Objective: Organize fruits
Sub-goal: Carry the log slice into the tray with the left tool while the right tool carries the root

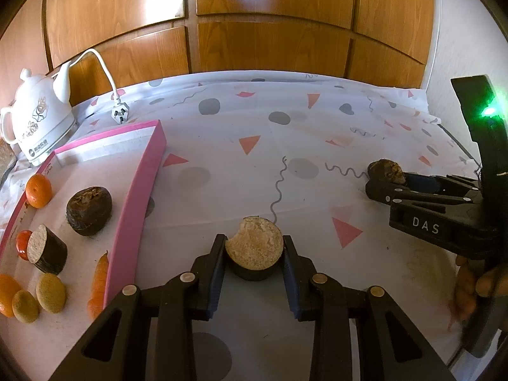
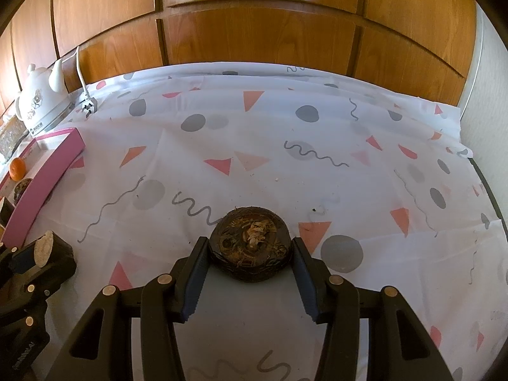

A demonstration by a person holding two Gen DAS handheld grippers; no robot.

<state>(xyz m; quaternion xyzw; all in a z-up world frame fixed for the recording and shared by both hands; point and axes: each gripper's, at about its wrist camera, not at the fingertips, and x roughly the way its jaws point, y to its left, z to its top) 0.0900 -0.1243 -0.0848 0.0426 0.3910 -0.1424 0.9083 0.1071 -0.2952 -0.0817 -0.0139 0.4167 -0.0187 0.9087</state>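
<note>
My left gripper [image 1: 254, 249] is shut on a dark cut piece with a pale flat face [image 1: 254, 244], at the patterned cloth. It also shows at the left of the right wrist view [image 2: 44, 247]. My right gripper [image 2: 250, 250] is shut on a round dark brown fruit with a dry tuft [image 2: 250, 243]; it also shows in the left wrist view [image 1: 385, 171]. A pink-rimmed box [image 1: 139, 197] at the left holds an orange [image 1: 38, 190], a dark round fruit [image 1: 89, 211], a cut dark piece [image 1: 46, 249], two kiwis [image 1: 50, 292], a small red fruit and a carrot [image 1: 98, 282].
A white ceramic kettle [image 1: 38, 120] with a white cord and plug [image 1: 120, 112] stands at the back left. Wooden panels [image 1: 254, 31] rise behind the cloth-covered table [image 1: 285, 146]. A white wall borders the right side.
</note>
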